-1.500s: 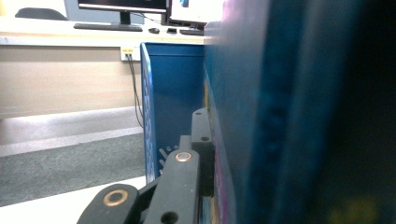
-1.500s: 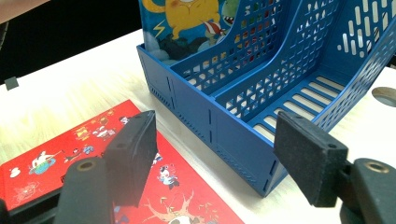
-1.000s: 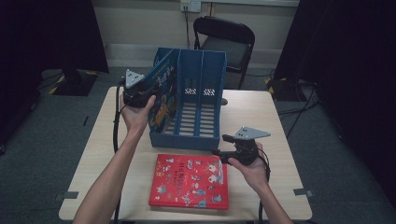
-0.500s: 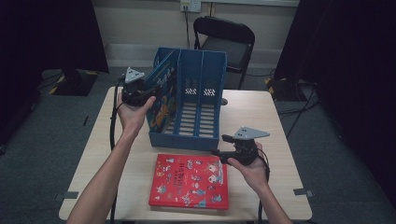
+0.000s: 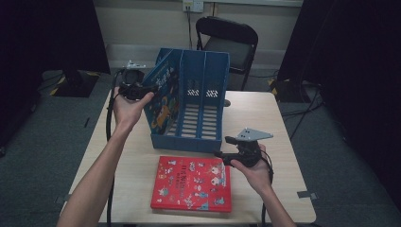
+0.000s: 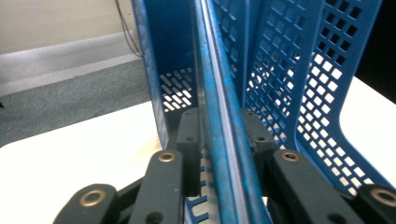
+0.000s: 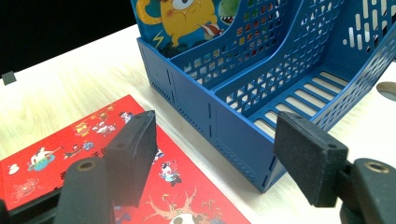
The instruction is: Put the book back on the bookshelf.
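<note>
Book stands on edge in the rack's left slot, at 11 o'clock on the worktop. We see the left gripper with fingers pinching its top edge, likely to steady it upright while it seats. The right gripper hovers at 4 o'clock, fingers spread and empty, just above the red book, probably next to go. Rack wall hides the filed book's lower half; its seating is unclear.

perforated blue plastic file rack; glossy red book; pale wood-look table.
</note>
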A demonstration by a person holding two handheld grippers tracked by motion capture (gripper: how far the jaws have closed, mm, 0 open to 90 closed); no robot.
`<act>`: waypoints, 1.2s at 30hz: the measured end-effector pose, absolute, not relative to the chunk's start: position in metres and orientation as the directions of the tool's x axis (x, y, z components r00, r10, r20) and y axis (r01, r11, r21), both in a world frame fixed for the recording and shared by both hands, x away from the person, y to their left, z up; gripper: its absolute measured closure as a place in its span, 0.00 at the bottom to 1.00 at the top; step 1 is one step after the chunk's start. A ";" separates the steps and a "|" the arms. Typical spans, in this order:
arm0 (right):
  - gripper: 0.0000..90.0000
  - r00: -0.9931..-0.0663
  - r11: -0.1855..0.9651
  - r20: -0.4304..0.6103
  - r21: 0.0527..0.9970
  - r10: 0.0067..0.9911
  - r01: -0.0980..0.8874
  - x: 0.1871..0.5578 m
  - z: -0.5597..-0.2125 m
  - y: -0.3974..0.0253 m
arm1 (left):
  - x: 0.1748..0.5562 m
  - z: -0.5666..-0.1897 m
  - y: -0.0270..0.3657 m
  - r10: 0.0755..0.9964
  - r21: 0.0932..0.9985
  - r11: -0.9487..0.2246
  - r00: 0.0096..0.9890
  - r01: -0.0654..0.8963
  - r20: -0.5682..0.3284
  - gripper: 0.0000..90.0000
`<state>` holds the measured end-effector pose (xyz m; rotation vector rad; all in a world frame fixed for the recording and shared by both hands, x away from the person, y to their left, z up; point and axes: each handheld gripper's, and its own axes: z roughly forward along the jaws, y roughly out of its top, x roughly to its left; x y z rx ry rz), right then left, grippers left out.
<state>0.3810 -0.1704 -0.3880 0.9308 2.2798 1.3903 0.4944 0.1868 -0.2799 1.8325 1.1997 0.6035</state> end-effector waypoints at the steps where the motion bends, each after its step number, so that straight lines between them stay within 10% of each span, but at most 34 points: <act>1: 0.34 -0.740 0.317 0.067 0.875 0.669 0.366 0.381 -0.388 -0.170 | 0.494 -0.280 0.186 0.906 0.848 -0.187 0.420 0.495 -0.045 0.84; 36: 0.34 -0.739 0.323 0.070 0.869 0.670 0.374 0.382 -0.390 -0.170 | 0.478 -0.299 0.179 0.977 0.925 -0.025 0.206 0.378 -0.058 0.92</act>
